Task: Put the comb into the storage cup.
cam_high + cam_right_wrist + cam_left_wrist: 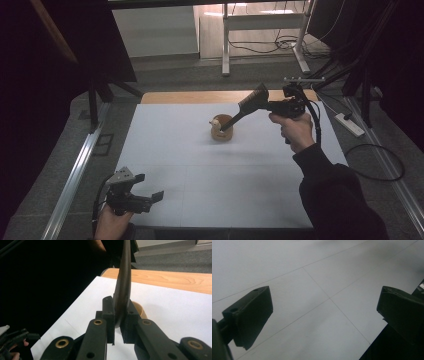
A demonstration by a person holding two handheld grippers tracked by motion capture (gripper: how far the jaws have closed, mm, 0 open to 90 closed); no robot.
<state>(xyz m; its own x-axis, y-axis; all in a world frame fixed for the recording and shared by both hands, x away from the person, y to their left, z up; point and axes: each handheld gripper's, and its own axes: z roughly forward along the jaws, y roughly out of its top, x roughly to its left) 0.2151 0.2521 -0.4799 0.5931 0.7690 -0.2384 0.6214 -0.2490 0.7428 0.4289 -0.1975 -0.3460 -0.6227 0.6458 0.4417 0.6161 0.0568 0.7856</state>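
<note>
My right gripper point(268, 106) hovers above the far right part of the white table sheet point(200, 170), shut on a dark flat utensil point(251, 101). The utensil slants down to the left, and its thin end dips into a small wooden cup point(221, 133) that has something pale at its rim. In the right gripper view the jaws point(118, 310) clamp the curved dark utensil point(123, 285) edge-on, with the cup's rim point(140, 310) just behind them. My left gripper point(150, 187) rests low at the near left corner, open and holding nothing; its two pads point(252, 315) stand wide apart over bare sheet.
A strip of wooden tabletop point(190, 96) shows beyond the sheet's far edge. The sheet's near edge point(372, 340) drops off close to the left gripper. A metal rail point(75, 175) runs along the floor at left, and cables point(375, 165) lie at right.
</note>
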